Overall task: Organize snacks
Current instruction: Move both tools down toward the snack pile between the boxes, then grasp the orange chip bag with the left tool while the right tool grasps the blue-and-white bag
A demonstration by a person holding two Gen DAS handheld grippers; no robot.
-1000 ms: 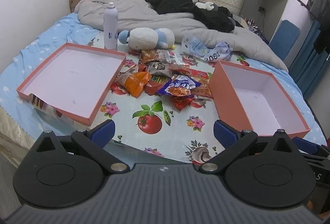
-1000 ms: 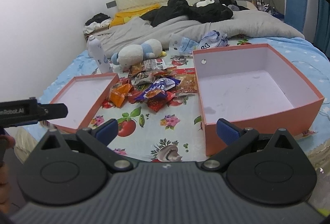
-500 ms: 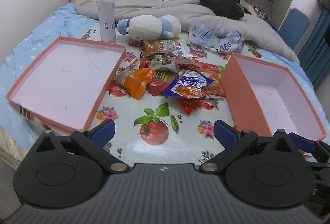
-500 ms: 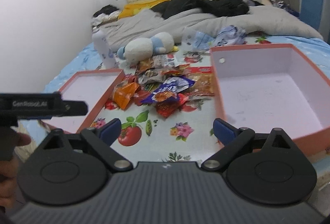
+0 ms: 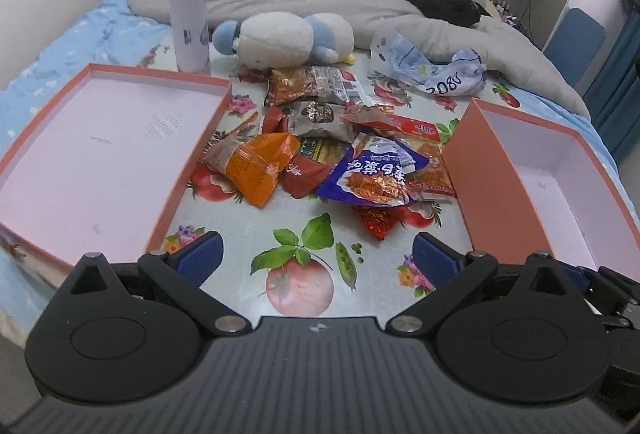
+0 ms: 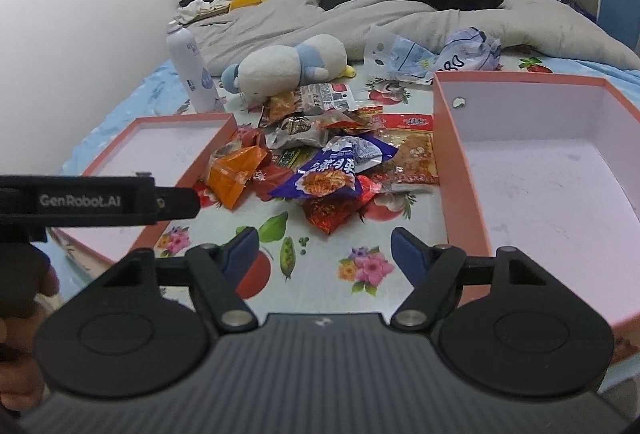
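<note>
Snack packets (image 5: 344, 154) lie in a loose heap on the fruit-print tablecloth (image 5: 296, 266), between two pink boxes. I see the shallow pink lid (image 5: 36, 138) to the left of the heap and the deeper pink box (image 5: 532, 130) to the right; neither holds any packet. On top of the pile sits a blue-purple packet (image 5: 372, 174), with an orange packet (image 5: 256, 166) at its left, a dark red one (image 5: 304, 174) between them, and a small red packet (image 5: 376, 220) at the near edge. A flat red-orange pack (image 6: 412, 150) lies against the deep box's wall in my right view.

My left claw (image 5: 316, 258) hangs above the cloth in front of the heap, its blue pads spread wide and nothing between them. My right claw (image 6: 324, 250) sits likewise in front of the pile, fingers apart and holding nothing; the left gripper's body shows at the left edge of that view, over the shallow lid's near corner.

Behind the snacks a white-and-blue plush toy (image 5: 280, 36) lies on its side, a white spray bottle (image 5: 188, 10) stands upright just beyond the lid's far corner, and a crumpled plastic bag (image 5: 432, 70) rests near the grey duvet (image 5: 304, 2).
</note>
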